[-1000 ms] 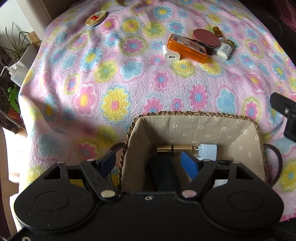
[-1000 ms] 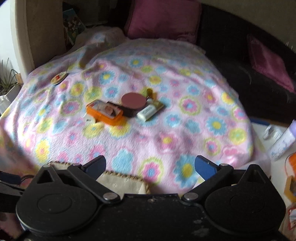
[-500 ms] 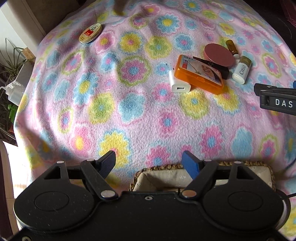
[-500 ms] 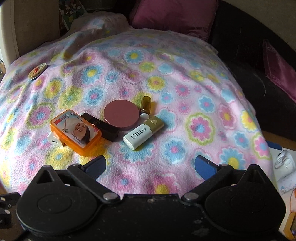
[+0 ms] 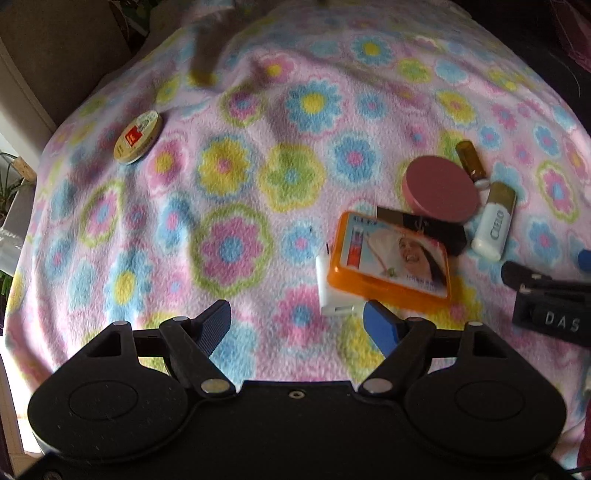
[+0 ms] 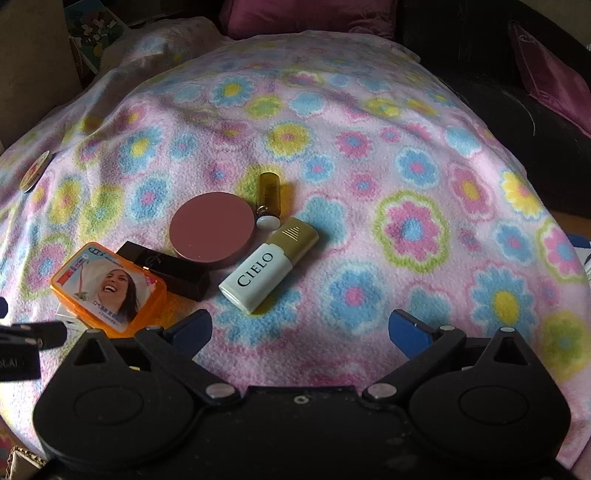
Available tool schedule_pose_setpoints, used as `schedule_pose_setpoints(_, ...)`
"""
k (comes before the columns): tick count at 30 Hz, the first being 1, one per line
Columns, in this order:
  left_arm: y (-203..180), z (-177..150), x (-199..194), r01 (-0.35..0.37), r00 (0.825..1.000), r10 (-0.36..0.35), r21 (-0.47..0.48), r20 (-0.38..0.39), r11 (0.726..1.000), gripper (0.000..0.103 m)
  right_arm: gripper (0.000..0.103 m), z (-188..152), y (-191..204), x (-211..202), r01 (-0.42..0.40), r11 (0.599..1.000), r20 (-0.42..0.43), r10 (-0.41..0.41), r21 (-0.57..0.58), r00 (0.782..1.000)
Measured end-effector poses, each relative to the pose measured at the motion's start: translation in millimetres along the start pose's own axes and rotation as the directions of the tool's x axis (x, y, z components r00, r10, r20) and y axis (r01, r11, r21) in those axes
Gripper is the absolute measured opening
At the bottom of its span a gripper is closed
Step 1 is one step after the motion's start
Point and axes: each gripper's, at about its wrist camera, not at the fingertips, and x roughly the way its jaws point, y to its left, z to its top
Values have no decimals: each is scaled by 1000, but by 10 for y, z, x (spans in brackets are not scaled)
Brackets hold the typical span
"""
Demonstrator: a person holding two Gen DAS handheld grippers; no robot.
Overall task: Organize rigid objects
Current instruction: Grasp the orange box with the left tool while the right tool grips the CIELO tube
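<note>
A cluster of small things lies on the flowered blanket (image 5: 258, 206). It holds an orange case (image 5: 395, 266) (image 6: 107, 288), a white charger (image 5: 332, 291) tucked under its near edge, a black box (image 6: 166, 269), a round pink compact (image 5: 441, 190) (image 6: 214, 230), a white CIELO bottle (image 5: 493, 221) (image 6: 267, 271) and an amber vial (image 6: 269, 195). A round tin (image 5: 138, 137) lies alone at the far left. My left gripper (image 5: 297, 325) is open and empty, its right finger just short of the charger. My right gripper (image 6: 301, 328) is open and empty, just short of the CIELO bottle.
The right gripper's side (image 5: 546, 299) shows at the right edge of the left wrist view, close to the cluster. A dark sofa (image 6: 480, 74) with magenta cushions (image 6: 306, 18) runs behind and to the right of the blanket. A pale cabinet (image 5: 44, 55) stands at the far left.
Both grippers moved forward over the blanket toward the cluster, which now looks larger and closer. The woven basket dropped out of the left wrist view below the gripper.
</note>
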Motion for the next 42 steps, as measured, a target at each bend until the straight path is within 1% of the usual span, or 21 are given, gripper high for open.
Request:
schedule_pose_setpoints(2, -16, 67, -8, 40, 999, -40, -7, 19, 999, 78, 102, 8, -44, 42, 2, 1000, -18, -2, 22, 1000)
schedule_pose_setpoints(4, -76, 110, -15, 73, 997, -74, 17, 34, 997, 81, 102, 20, -88, 71, 6, 999, -30, -4, 47, 1000)
schedule_pose_setpoints(7, -215, 138, 27, 87, 996, -89, 69, 31, 994, 85, 102, 38, -166, 93, 12, 996, -38, -9, 85, 999)
schedule_pose_setpoints(10, -343, 151, 118, 90, 996, -92, 107, 12, 990, 85, 102, 46, -253, 114, 11, 992, -56, -4, 127, 998)
schedule_pose_setpoints(14, -470, 183, 216, 104, 995, -103, 133, -8, 986, 86, 102, 44, -318, 145, 32, 989, -77, -21, 145, 997)
schedule_pose_setpoints(19, -571, 176, 298, 72, 997, -68, 164, -30, 984, 87, 103, 104, -357, 149, 46, 987, -86, -32, 157, 996)
schedule_pose_setpoints(22, -558, 156, 357, 37, 999, -32, 155, -35, 987, 86, 103, 205, -365, 157, 23, 985, -68, -12, 168, 998)
schedule_pose_setpoints(23, -541, 150, 358, 38, 999, -33, 149, -32, 988, 85, 103, 247, -349, 170, 9, 988, -64, 1, 156, 998)
schedule_pose_setpoints(25, -496, 149, 341, 44, 999, -41, 136, -28, 990, 85, 103, 317, -295, 217, -40, 995, -71, 46, 95, 996)
schedule_pose_setpoints(27, -431, 153, 310, 47, 999, -44, 120, -26, 992, 85, 103, 375, -221, 258, -98, 995, -71, 97, -14, 993)
schedule_pose_setpoints(29, -349, 153, 262, 53, 999, -51, 101, -19, 994, 84, 103, 409, -146, 269, -143, 977, -60, 135, -159, 989)
schedule_pose_setpoints(30, -303, 152, 234, 55, 998, -53, 92, -16, 994, 84, 103, 412, -115, 265, -154, 959, -45, 147, -239, 988)
schedule_pose_setpoints(32, -215, 151, 180, 60, 998, -59, 69, -14, 996, 84, 103, 383, -66, 268, -177, 900, -27, 182, -399, 983)
schedule_pose_setpoints(34, -135, 149, 130, 71, 997, -71, 43, -12, 997, 84, 102, 356, -44, 309, -211, 842, -35, 223, -496, 974)
schedule_pose_setpoints(35, -103, 145, 108, 77, 997, -76, 32, -14, 997, 84, 102, 354, -36, 346, -220, 823, -44, 232, -524, 972)
schedule_pose_setpoints(37, -54, 129, 75, 90, 996, -90, 13, -23, 996, 84, 101, 362, -25, 441, -220, 801, -51, 231, -556, 972)
schedule_pose_setpoints(38, -34, 114, 60, 98, 995, -98, 2, -29, 995, 84, 99, 370, -24, 476, -220, 797, -51, 233, -562, 971)
schedule_pose_setpoints(41, 4, 47, 10, 113, 992, -114, -10, -46, 994, 84, 94, 405, -11, 539, -253, 786, -55, 269, -564, 961)
schedule_pose_setpoints(42, 13, 17, -7, 114, 992, -114, -10, -49, 993, 84, 89, 407, 5, 560, -258, 783, -61, 272, -566, 960)
